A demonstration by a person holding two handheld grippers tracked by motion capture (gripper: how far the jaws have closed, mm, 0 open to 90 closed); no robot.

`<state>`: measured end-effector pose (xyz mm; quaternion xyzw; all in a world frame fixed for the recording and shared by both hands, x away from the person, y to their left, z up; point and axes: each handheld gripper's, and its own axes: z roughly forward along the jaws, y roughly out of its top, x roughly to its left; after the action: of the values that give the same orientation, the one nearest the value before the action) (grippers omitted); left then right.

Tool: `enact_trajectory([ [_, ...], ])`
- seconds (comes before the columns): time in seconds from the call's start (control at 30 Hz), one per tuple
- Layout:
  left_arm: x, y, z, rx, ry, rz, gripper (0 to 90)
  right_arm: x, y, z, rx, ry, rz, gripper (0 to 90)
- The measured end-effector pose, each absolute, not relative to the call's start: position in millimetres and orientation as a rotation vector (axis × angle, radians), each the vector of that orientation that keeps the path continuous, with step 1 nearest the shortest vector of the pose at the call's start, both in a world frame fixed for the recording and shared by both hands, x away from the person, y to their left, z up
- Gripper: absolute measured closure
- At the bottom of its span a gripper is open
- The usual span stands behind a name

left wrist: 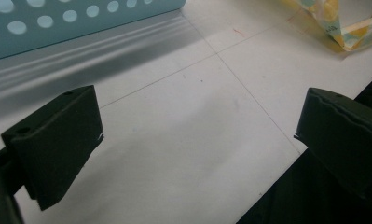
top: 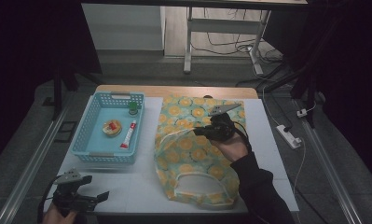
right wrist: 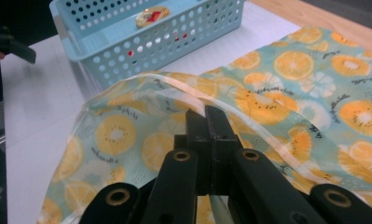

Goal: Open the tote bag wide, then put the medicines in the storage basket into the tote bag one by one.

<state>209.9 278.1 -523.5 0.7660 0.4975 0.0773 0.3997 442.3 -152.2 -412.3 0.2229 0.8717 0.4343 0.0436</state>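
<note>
A cloth bag (top: 193,158) printed with orange slices lies flat on the white table, its mouth toward the near edge. My right gripper (top: 200,131) is over the bag's middle and is shut on one white handle strap (top: 174,135), holding the strap and the fabric under it a little above the table. In the right gripper view the jaws (right wrist: 206,113) pinch that strap (right wrist: 174,84) with the bag (right wrist: 286,93) spread beyond. My left gripper (top: 94,187) is low at the table's near left corner, open, with bare table between its jaws (left wrist: 197,135).
A light blue perforated basket (top: 91,116) stands at the table's left and holds a green-capped jar (top: 134,108), a round tin (top: 112,128) and a tube (top: 128,135). The bag's second handle (top: 197,184) lies near the front edge. A power strip (top: 288,136) lies on the floor at the right.
</note>
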Motion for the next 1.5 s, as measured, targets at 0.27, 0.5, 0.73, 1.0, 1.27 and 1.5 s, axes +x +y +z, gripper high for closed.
enact_trajectory([
  [0.27, 210, 278, -524, 1.937, 1.258, 0.196, 0.2, 449, -148, -404, 0.691, 2.642, 1.326, 90.0],
  [0.5, 211, 278, -524, 1.938, 1.259, 0.194, 0.2, 453, -149, -399, 0.703, 2.622, 1.328, 90.0],
  [0.73, 211, 278, -524, 1.94, 1.261, 0.191, 0.2, 456, -148, -392, 0.704, 2.599, 1.348, 90.0],
  [1.0, 212, 278, -524, 1.939, 1.264, 0.188, 0.2, 460, -145, -388, 0.698, 2.581, 1.361, 90.0],
  [1.27, 211, 279, -524, 1.924, 1.273, 0.191, 0.0, 460, -144, -392, 0.7, 2.579, 1.356, 90.0],
  [1.5, 211, 280, -523, 1.918, 1.279, 0.193, 0.0, 458, -145, -394, 0.664, 2.587, 1.364, 90.0],
])
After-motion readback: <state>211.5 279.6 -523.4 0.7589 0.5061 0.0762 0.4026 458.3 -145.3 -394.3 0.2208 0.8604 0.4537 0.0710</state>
